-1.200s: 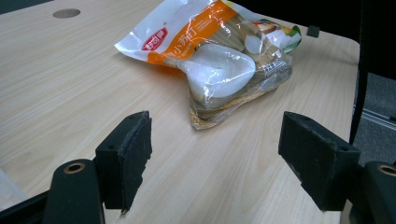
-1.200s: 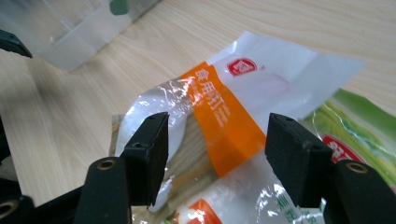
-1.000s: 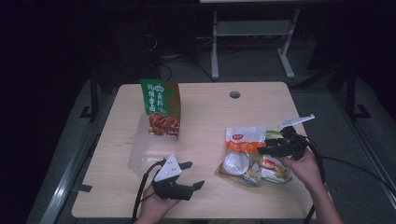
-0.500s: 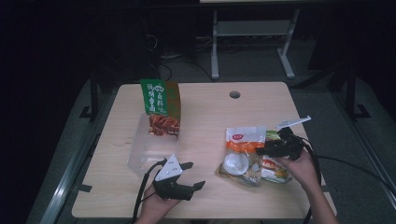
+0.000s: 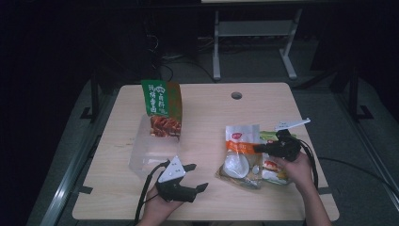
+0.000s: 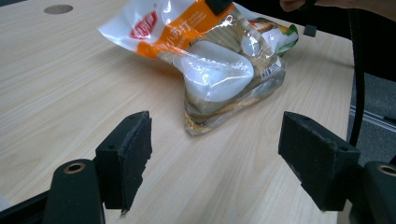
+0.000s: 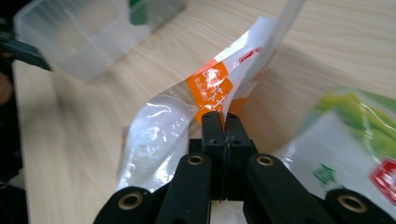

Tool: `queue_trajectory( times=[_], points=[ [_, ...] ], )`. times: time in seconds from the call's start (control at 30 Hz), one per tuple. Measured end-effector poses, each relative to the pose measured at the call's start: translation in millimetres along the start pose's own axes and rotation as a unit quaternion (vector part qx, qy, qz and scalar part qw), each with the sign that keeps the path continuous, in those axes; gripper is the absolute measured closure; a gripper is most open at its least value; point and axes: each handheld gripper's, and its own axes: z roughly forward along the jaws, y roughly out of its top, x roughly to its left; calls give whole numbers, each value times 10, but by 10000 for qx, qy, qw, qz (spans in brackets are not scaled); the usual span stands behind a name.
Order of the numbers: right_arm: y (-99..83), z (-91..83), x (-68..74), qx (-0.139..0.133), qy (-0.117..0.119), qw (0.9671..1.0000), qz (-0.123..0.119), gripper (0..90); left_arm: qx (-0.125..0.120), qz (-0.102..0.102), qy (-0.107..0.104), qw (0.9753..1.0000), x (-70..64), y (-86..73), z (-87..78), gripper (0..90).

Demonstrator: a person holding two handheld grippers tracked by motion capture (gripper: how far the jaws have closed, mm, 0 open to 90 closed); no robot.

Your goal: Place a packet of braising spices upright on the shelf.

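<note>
The right gripper (image 7: 222, 122) has its fingers clenched on the edge of the orange-and-white snack bag (image 5: 241, 153), which lies right of the clear plastic box (image 5: 149, 151), not yet lifted, while the left gripper (image 5: 192, 177) waits with released fingers.

green snack bag (image 5: 161, 109) upright | clear tub (image 5: 147, 151) in front, possibly touching

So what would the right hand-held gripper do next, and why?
Probably lift the orange packet and carry it left toward the clear tub. The right hand-held gripper is already shut on the packet's edge, the tub looks empty, and the left hand-held gripper waits open beside it.
</note>
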Motion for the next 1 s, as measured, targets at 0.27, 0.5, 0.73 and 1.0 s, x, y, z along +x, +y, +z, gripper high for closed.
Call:
queue_trajectory(
  times=[0.27, 0.5, 0.73, 1.0],
  points=[
    [26, -71, 252, -406, 404, 9972, -471, 898, 77, 6, -102, 9999, -28, 6, 82, 255],
    [70, -102, 466, -525, 538, 9932, -890, 898, 144, -7, -112, 9998, -25, 13, 164, 255],
    [130, -111, 608, -552, 568, 9905, -1125, 900, 181, -155, -135, 9996, -19, 63, 290, 258],
    [135, -135, 654, -538, 785, 9864, -1337, 900, 157, -631, -115, 9978, 29, 150, 527, 264]
  ],
)
